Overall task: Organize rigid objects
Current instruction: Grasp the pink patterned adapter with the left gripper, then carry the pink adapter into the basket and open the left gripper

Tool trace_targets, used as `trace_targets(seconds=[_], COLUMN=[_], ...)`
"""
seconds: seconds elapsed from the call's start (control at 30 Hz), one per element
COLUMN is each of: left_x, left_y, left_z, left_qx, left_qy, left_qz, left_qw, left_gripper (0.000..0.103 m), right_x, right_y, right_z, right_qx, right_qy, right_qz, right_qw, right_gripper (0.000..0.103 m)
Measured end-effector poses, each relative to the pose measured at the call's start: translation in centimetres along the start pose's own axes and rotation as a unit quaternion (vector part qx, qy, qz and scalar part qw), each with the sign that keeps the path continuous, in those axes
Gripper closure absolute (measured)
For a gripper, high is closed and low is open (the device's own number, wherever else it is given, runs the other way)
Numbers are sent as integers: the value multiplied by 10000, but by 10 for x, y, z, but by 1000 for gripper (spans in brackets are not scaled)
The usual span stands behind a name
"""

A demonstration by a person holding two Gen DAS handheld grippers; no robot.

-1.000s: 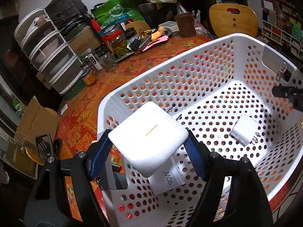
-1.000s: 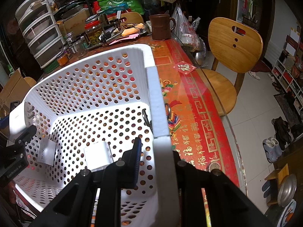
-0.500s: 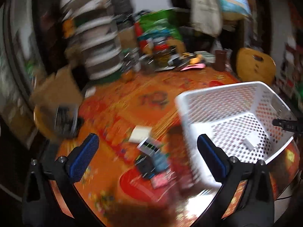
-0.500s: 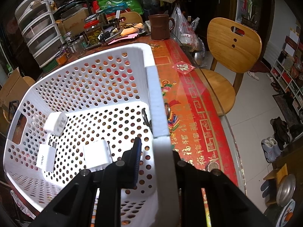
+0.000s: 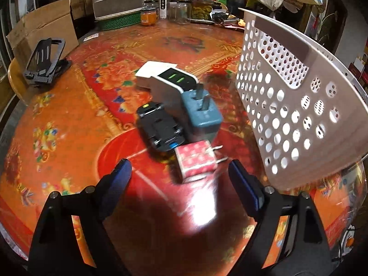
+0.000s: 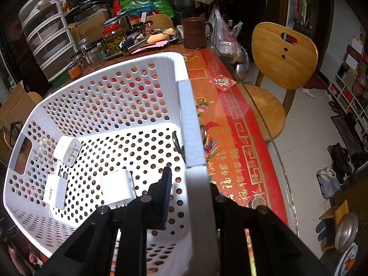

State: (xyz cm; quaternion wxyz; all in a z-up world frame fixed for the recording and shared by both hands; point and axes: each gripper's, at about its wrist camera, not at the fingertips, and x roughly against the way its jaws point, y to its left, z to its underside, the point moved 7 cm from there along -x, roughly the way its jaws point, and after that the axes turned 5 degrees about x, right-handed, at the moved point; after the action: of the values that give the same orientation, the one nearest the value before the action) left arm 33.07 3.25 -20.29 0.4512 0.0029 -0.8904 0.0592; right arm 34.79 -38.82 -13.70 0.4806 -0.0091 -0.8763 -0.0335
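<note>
Left wrist view: left gripper (image 5: 179, 172) hangs over the red table (image 5: 69, 126), fingers spread wide, nothing between them. Just beyond the fingertips lies a pink dotted charger (image 5: 196, 162), prongs pointing right. Farther off, clustered and touching, sit a black adapter (image 5: 159, 126), a blue plug (image 5: 202, 115) and a white multi-port charger (image 5: 170, 85). White perforated basket (image 5: 294, 99) stands to the right.

Right wrist view: right gripper (image 6: 187, 184) is clamped on the basket's near rim. Three white chargers (image 6: 117, 186) (image 6: 55, 192) (image 6: 67, 147) lie on the basket floor.
</note>
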Motion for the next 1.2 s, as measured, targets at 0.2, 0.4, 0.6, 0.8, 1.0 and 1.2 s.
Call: trace_targets(seconds=[0.2,0.4,0.6,0.8,1.0,1.2], left_x=[-9,-1,25,40,50,50], left_y=[-24,-14,4,9,18,21], left_z=[-4,1,1,-5,-1,13], left_qx=[16,85,90,-42,55,63], left_qy=[-66,-191,-577,-694,-780,-845], left_qz=[-156,-156,-174,-258,-127,22], left_qw=[9999,9997,9981,9972,9969,9964], left_gripper=[60,60,79,87,87,41], right_x=[0,0,0,0,2,2], right_y=[0,0,0,0,0,0], right_z=[0,0,0,-1,-2,-2], right_qx=[-5,-1,-8,-8,-11,-15], right_qy=[3,1,1,3,-2,-6], right_qz=[9,13,12,3,-17,-30], right_qw=[10000,10000,10000,10000,10000,10000], right_gripper=[85,85,85,85,85,85])
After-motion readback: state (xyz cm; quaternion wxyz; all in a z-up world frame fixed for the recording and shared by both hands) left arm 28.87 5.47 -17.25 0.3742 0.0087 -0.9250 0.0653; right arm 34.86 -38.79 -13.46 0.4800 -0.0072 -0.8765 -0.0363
